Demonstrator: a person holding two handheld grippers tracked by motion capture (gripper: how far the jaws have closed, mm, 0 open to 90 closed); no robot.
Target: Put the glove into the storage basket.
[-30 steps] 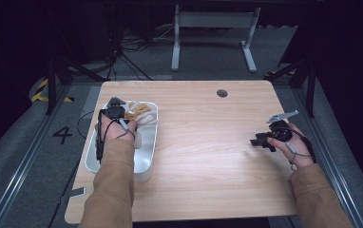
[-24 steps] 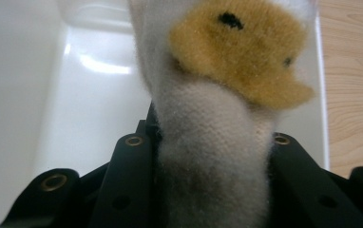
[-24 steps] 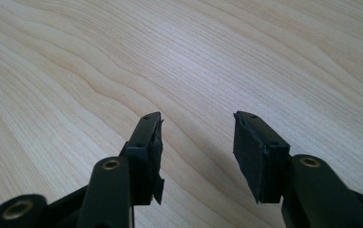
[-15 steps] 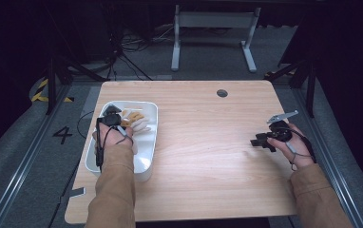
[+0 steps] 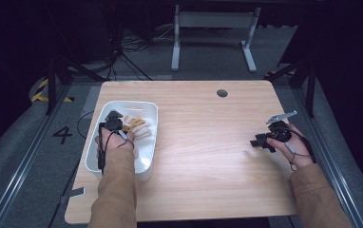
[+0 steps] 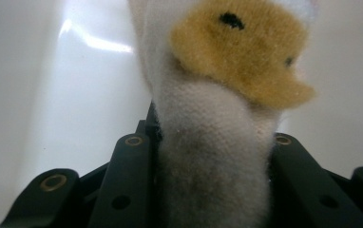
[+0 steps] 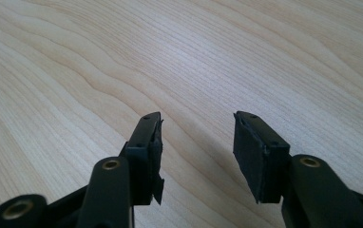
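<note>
The left tongs (image 6: 213,156) are seen pressed onto a soft white-and-tan plush toy (image 6: 227,95), whose white fabric is pinched between the two black jaws in the left gripper view; a tan patch with a dark spot is seen just beyond the jaws. The toy is held inside a white tray (image 6: 37,95), and the tray's glossy inner wall is seen behind and to both sides of it.

In the high view the left tongs (image 5: 114,121) are pointed down into the white tray (image 5: 148,107), with the plush toy (image 5: 136,125) seen at their tip, over the far half of the tray. The tray is placed on the left part of the wooden bench (image 5: 203,156), near its left edge. The left hand (image 5: 115,141) is seen over the tray, with a tan sleeve (image 5: 115,190) entering from the bottom.

The right tongs (image 7: 196,152) are spread apart, with nothing held between the jaws; bare wood grain is seen under them. In the high view the right tongs (image 5: 257,142) are positioned low over the right part of the bench, well apart from the tray, and are pointed toward the bench's middle. A round dark hole (image 5: 222,93) is seen near the bench's far edge.
</note>
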